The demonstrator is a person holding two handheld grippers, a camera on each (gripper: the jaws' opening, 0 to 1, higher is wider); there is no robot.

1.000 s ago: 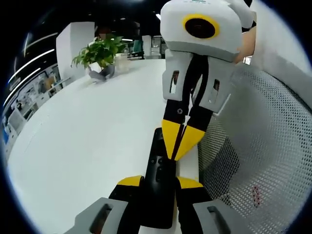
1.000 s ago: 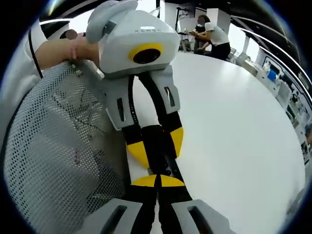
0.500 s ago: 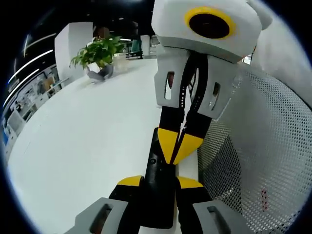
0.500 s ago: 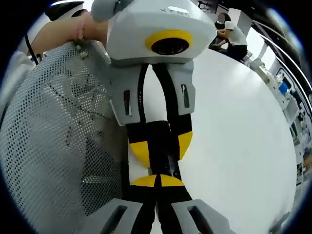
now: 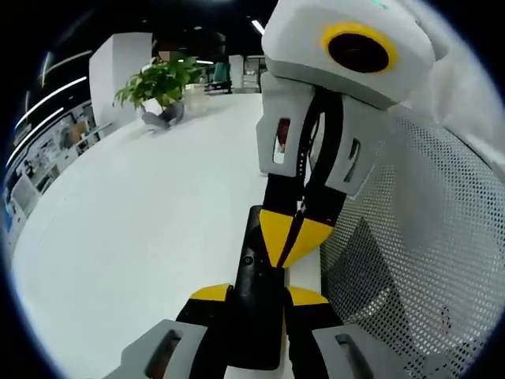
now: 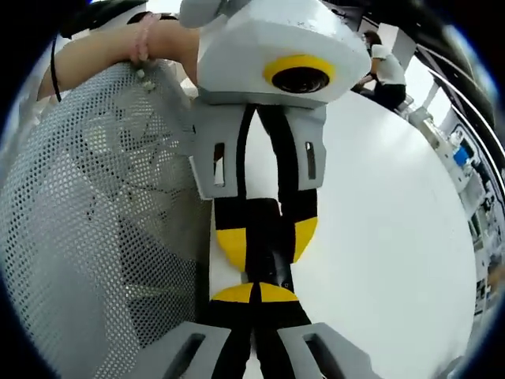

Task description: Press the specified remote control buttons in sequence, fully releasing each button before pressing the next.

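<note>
Remote control (image 5: 259,304): slim black bar, small round buttons on top, clamped lengthwise in left gripper (image 5: 259,295) fingers over the white surface (image 5: 134,229). Right gripper (image 6: 255,293) fingers pinched together, yellow tips on the remote's top face.

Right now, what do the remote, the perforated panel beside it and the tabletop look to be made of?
The remote looks like black plastic with a slight gloss: dark, smooth, faint highlights along its edge. The perforated panel could be grey metal or stiff plastic mesh; the even round holes show, but not which. The tabletop is a smooth white surface, matte to satin, likely laminate, though the look leaves that open.
</note>
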